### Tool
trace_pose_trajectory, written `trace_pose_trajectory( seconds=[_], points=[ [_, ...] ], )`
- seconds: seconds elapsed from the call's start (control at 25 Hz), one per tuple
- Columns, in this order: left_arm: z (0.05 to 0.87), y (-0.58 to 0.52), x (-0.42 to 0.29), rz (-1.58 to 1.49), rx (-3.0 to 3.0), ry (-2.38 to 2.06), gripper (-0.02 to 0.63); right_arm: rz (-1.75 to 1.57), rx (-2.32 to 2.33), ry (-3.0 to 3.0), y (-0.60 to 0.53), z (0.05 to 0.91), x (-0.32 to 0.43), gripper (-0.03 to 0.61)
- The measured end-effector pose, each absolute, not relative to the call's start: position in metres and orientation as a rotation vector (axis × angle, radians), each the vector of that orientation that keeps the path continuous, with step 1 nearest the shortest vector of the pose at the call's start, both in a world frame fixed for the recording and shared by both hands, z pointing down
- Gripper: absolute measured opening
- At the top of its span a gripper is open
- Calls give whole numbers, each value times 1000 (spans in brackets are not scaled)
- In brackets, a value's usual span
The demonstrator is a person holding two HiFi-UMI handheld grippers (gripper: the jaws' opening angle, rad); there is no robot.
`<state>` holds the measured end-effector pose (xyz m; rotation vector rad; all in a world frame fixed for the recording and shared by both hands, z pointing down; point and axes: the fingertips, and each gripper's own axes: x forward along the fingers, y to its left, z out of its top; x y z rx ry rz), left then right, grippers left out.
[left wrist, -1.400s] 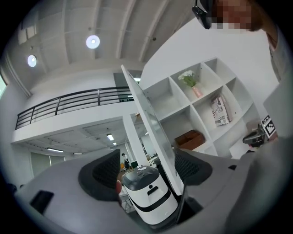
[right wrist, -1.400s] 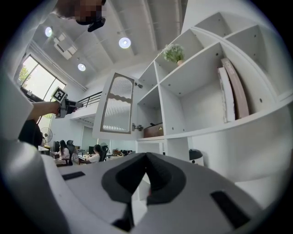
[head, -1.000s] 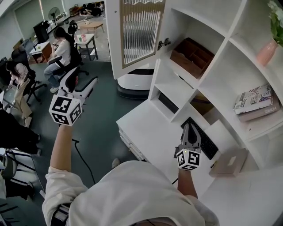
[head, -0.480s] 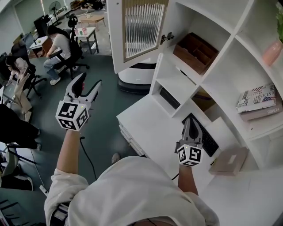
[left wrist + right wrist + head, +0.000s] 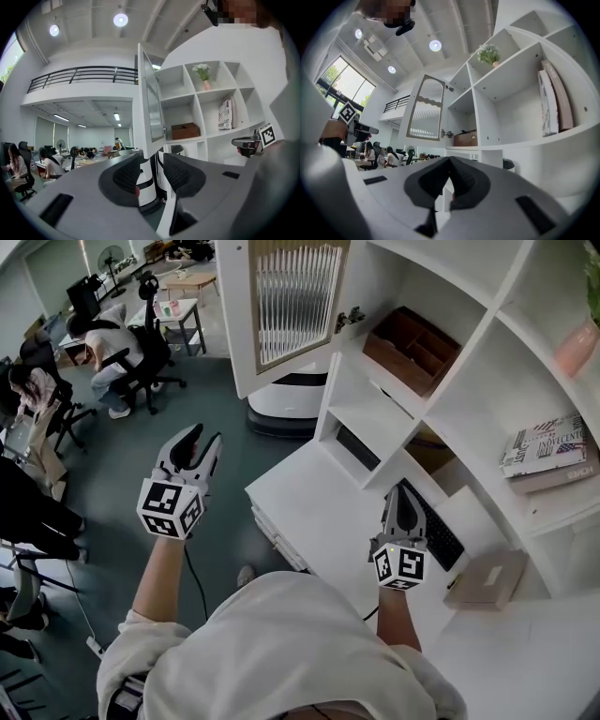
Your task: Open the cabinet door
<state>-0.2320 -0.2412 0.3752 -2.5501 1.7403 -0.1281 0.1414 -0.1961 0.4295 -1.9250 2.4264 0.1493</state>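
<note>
Up and ahead of the left claw (image 5: 200,439), the cabinet door (image 5: 286,306) already stands swung wide off its hinge (image 5: 349,319), edge-on to the shelf unit (image 5: 469,381), so I'd judge the task done or nearly so. The left claw is well clear of the door, below it and off to the floor side, pointing level. Its jaws are closing with a gap left between the pads and nothing in it, which reads as letting go and backing off, not reaching for a grip. The right claw (image 5: 397,495) is parked low over the desk top (image 5: 309,512) with jaws pressed together on nothing, probably just kept out of the door's swing. Just beyond its tips lies a keyboard (image 5: 431,526), and beside it, toward the shelf side, a tan box (image 5: 483,582). In the now-exposed compartment above the right claw sits a wooden tray (image 5: 408,351), which is what the door was covering. Counts: one door, two claws, one wooden tray, one keyboard, one tan box, two books (image 5: 548,454) in the cubby above and to the right of the right claw, one pink vase (image 5: 567,351) higher up, and at least two seated people (image 5: 98,338) far beyond the left claw.
</note>
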Motion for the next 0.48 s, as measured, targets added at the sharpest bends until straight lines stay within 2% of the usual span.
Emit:
trace_pose_trajectory(
  seconds=[0.12, 0.36, 0.48],
  points=[
    [382, -240, -227, -120, -2561, 1742, 141, 154, -1917, 2434, -199, 429, 138, 3],
    [394, -239, -220, -133, -2574, 1755, 58, 173, -1911, 2449, -204, 426, 133, 3],
    [400, -238, -217, -135, -2588, 1757, 43, 178, -1906, 2457, -206, 424, 131, 3]
  ],
)
